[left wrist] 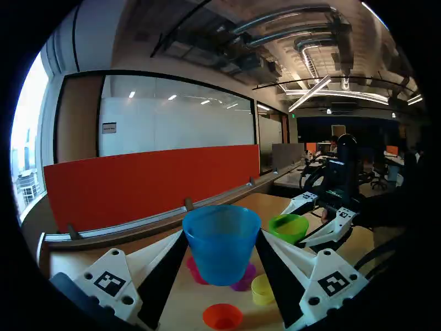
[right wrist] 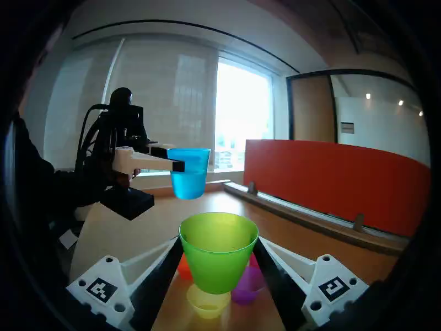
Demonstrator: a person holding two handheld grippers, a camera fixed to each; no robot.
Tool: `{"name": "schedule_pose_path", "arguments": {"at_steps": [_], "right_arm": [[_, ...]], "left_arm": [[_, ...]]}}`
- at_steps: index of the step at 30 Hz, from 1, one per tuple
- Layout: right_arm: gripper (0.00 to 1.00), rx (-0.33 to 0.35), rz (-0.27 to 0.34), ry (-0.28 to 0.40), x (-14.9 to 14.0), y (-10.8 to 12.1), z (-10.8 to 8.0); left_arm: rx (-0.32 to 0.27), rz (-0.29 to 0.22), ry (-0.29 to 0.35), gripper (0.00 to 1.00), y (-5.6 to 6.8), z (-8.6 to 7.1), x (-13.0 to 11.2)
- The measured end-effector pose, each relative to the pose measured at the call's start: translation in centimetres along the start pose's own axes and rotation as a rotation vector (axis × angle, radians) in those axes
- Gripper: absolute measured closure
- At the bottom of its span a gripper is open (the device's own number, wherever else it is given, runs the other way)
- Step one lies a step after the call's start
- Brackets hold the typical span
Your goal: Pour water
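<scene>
Left gripper view: the left gripper (left wrist: 221,247) is clamped on a blue cup (left wrist: 221,259), one finger pressed to each side, and the cup sits upright, rim level, raised off the worktop (left wrist: 264,203). Straight below it, there's a little cluster of cups on the wood: a purple cup (left wrist: 246,280) and a pink cup (left wrist: 193,268) peeking out either side of the blue one, a yellow cup (left wrist: 263,289) just beside them, an orange cup (left wrist: 222,316) nearest the camera.

Off to the right, the right gripper (left wrist: 293,227) shows up too, holding a green cup (left wrist: 289,226) upright, near the blue one but apart from it, a dark sleeve (left wrist: 386,212) behind it.

Over to the right gripper view: the green cup is squeezed between both fingers, mouth up, above the same cluster. Beyond it the left gripper carries the blue cup higher and further out, clear of the worktop. Its lower half looks darker; whether that's water, I can't tell.

Behind everything, a red partition (right wrist: 342,182) runs along the worktop's far edge, and a bright window (right wrist: 242,116) glares at the back.
</scene>
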State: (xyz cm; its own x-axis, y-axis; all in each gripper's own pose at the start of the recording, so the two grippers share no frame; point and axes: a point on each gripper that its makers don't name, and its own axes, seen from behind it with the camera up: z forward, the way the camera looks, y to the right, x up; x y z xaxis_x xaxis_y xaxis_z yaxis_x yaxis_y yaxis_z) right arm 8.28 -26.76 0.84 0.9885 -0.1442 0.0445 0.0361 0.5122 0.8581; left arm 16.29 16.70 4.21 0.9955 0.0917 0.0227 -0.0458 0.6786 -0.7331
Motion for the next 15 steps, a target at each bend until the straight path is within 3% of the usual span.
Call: {"name": "schedule_pose_path", "arguments": {"at_steps": [15], "right_arm": [[0.09, 0.054, -0.009, 0.007, -0.3, -1.5, 0.8]], "left_arm": [[-0.009, 0.032, 0.033, 0.15, -0.1, -0.9, 0.0]]}}
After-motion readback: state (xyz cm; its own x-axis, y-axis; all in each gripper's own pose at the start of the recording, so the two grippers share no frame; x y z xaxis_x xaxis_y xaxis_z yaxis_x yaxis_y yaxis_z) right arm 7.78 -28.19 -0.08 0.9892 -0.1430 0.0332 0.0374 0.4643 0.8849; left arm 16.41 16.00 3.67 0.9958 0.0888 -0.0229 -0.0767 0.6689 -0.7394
